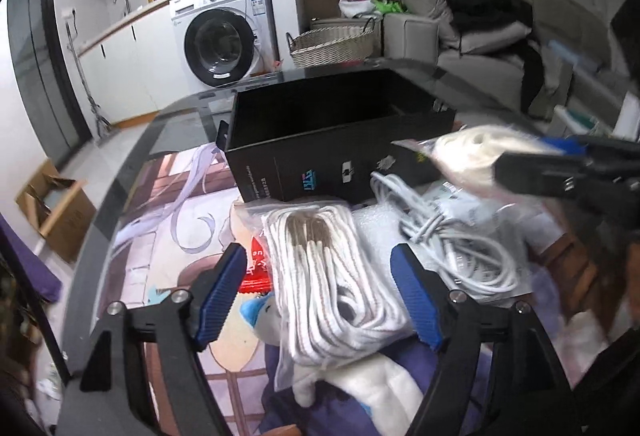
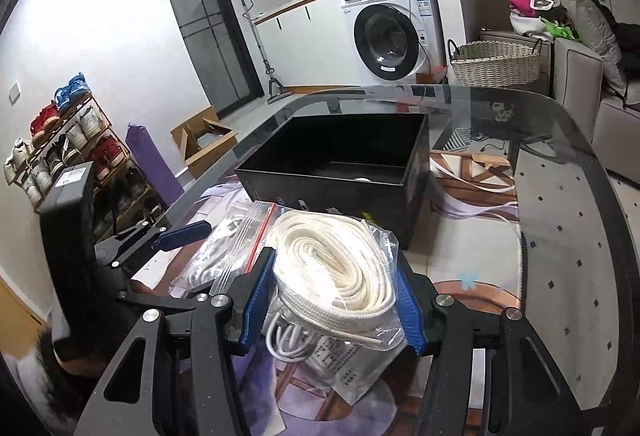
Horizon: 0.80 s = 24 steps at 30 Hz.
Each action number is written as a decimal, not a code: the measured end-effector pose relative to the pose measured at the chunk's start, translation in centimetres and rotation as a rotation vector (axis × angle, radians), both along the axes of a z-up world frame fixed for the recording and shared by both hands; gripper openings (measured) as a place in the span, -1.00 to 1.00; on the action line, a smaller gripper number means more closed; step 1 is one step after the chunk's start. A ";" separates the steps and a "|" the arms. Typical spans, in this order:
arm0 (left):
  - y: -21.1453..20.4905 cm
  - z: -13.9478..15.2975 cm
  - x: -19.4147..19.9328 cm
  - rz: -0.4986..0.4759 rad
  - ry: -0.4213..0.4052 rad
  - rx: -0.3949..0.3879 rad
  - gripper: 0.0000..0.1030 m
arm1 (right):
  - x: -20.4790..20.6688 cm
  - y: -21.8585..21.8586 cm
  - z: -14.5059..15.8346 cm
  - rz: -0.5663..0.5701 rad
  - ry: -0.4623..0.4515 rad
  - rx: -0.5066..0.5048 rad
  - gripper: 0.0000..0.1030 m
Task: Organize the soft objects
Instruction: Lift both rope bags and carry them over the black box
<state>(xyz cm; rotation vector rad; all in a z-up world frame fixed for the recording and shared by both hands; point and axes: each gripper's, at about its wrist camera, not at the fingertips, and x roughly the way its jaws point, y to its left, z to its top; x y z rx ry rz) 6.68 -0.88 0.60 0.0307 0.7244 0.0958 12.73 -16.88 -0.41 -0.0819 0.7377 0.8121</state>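
Note:
An open black box [image 1: 340, 123] stands on the glass table; it also shows in the right wrist view [image 2: 340, 159]. My right gripper [image 2: 334, 300] is shut on a clear bag of coiled cream rope [image 2: 340, 260] and holds it above the table, just before the box. It shows blurred in the left wrist view [image 1: 472, 155]. My left gripper [image 1: 320, 296] is open, its fingers either side of a zip bag of white cord [image 1: 328, 276] lying on the table. It does not grip the bag.
A white cable bundle [image 1: 452, 244] and bubble wrap lie right of the cord bag. A white plush toy [image 1: 376, 388] lies under it. A wicker basket [image 2: 496, 63], washing machine [image 2: 392, 31], sofa and shoe rack [image 2: 68, 151] surround the table.

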 end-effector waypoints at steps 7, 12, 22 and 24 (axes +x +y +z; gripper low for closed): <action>0.3 -0.7 0.6 0.008 0.021 -0.004 -0.29 | 0.3 -0.7 -0.1 -0.014 0.012 -0.006 0.09; 1.5 0.0 -0.1 0.023 0.004 -0.083 -0.30 | -0.1 -0.8 0.3 -0.016 -0.002 0.006 0.09; 2.2 3.5 -2.9 0.009 -0.107 -0.133 -0.30 | -1.3 -0.7 2.2 -0.006 -0.048 0.052 0.09; 2.3 4.0 -3.1 0.012 -0.115 -0.141 -0.30 | -1.5 -0.8 2.6 -0.012 -0.058 0.058 0.09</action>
